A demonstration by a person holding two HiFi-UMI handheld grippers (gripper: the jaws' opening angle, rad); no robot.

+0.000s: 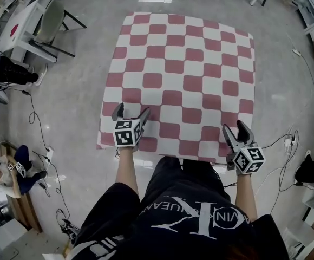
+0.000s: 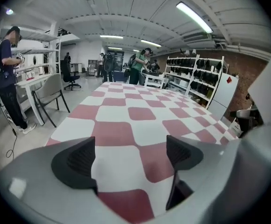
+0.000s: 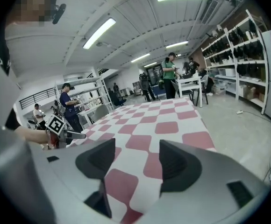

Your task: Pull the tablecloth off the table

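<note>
Room: workshop floor (image 1: 76, 91), checked tablecloth (image 1: 184, 75) mid-frame.
Left gripper (image 1: 131, 110): spread wide over near hem.
Right gripper (image 1: 235, 127): parted, empty, near hem, lower right.

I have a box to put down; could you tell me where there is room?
The tablecloth is bare everywhere beyond and between the left gripper and right gripper. A chair and desk crowd the floor at its left.
</note>
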